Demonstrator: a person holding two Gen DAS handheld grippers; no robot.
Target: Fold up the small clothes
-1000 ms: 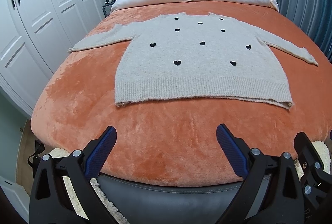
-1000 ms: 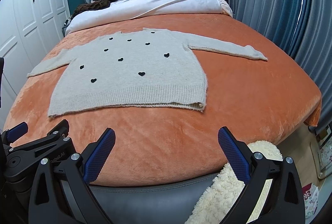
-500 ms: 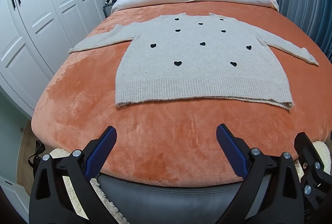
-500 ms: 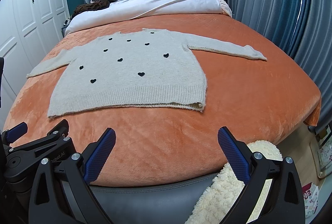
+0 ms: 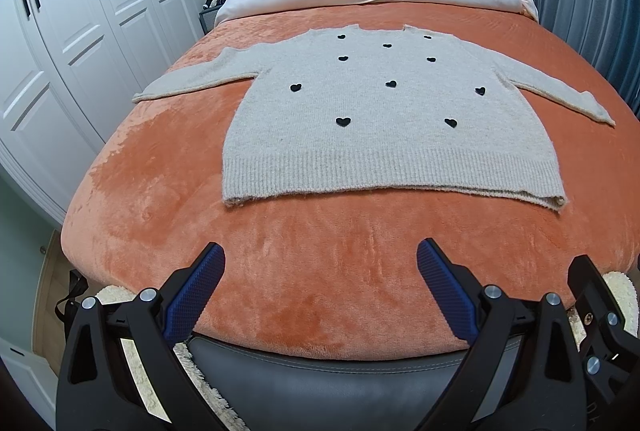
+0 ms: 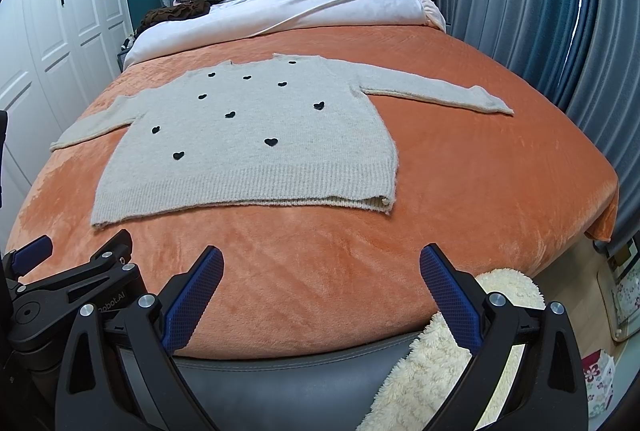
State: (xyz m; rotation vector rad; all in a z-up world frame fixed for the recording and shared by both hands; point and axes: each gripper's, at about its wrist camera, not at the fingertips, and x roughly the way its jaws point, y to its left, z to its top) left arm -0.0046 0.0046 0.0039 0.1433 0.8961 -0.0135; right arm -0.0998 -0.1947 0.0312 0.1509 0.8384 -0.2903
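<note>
Nothing has shifted: sweater (image 5: 384, 135) lies flat beyond both gaping grippers (image 5: 320, 255) (image 6: 322, 257).

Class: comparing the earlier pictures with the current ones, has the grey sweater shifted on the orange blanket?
No. The grey sweater lies flat with sleeves spread, its hem in the same place against the orange blanket, in both wrist views.

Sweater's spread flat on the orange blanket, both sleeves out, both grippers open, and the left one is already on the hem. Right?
Not quite. The left gripper is not on the hem; it hangs open over bare orange blanket, short of the sweater, as the left wrist view shows. The rest holds: sleeves out, right gripper open.
</note>
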